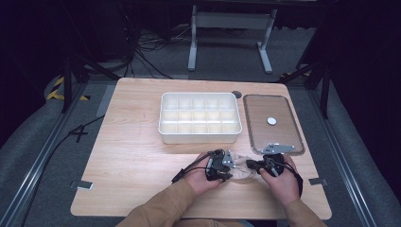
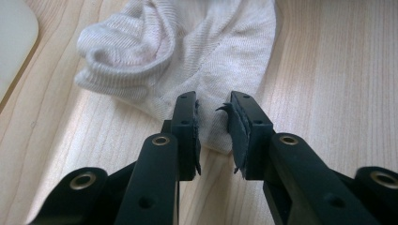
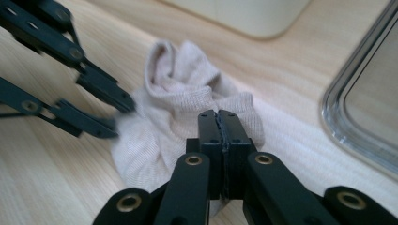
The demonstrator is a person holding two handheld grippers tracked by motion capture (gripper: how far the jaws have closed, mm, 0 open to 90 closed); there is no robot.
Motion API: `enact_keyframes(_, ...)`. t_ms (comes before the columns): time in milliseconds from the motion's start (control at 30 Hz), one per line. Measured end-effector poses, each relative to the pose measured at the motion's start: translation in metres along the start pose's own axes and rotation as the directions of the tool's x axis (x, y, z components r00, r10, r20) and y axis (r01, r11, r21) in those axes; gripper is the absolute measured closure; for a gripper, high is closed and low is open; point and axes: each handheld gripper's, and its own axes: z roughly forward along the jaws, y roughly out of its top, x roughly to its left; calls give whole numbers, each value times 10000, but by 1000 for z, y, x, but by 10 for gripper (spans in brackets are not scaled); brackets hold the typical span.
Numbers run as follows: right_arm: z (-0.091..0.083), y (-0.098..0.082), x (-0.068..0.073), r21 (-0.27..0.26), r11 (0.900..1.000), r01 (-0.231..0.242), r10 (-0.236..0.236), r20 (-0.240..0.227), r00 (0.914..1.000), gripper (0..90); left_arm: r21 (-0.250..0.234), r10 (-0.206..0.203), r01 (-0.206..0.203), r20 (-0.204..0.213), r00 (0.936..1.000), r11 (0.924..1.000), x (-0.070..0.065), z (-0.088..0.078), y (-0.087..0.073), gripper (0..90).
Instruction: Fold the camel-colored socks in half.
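At the near edge of the wooden table (image 1: 127, 156), a person's two hands work a pale beige sock (image 1: 242, 166) that lies crumpled between them, its length running across the table from one tool to the other. The right gripper (image 3: 219, 123) has its jaws pressed fully together over the sock's flat end, though whether any cloth is pinched between the pads cannot be told. The left gripper (image 2: 213, 119) stands partly open, its jaws straddling a corner of the sock (image 2: 187, 56) with a gap showing on both sides, so the pads do not yet appear to press the fabric. From this side the bunched, ribbed cuff rises just ahead, in line with the jaws, making the left hand the nearer one for gathering or folding the loose end. Beyond the sock sits a white divided box (image 1: 199, 118) with its compartments bare, and to its right a clear lid (image 1: 283, 137) lies flat beside it.
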Motion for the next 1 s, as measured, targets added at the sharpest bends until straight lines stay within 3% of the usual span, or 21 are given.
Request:
enact_keyframes(200, 8, -6, -5, 185, 9995, -244, 248, -258, 9994, 896, -73, -28, 28, 40, 10000, 10000, 0, -1, 0, 708)
enact_keyframes(300, 8, -7, -6, 156, 9995, -278, 283, -280, 9992, 896, -873, 97, -96, 2, 10000, 9961, -2, -8, 3, 673)
enact_keyframes(367, 8, -6, -5, 223, 9996, -156, 162, -273, 9995, 897, -1158, 114, -108, 41, 9999, 9932, -2, -10, 4, 669)
enact_keyframes(533, 12, -6, -2, 244, 9996, -146, 170, -1045, 9944, 897, -1114, 217, -212, 25, 9998, 9935, 1, -7, 3, 651)
enact_keyframes(600, 13, -5, 1, 315, 9995, -43, 80, -1157, 9932, 897, -643, 11, -7, 52, 10000, 9979, 3, -3, 1, 649)
enact_keyframes(767, 13, -7, -1, 99, 9998, -176, 187, -1266, 9918, 883, -501, -470, 486, 338, 9983, 9976, 8, 1, -2, 659)
enact_keyframes(1000, 4, -4, 2, -161, 9978, 645, -658, -1020, 9926, 813, -481, -660, 672, 252, 9975, 9966, 7, 2, -2, 680)
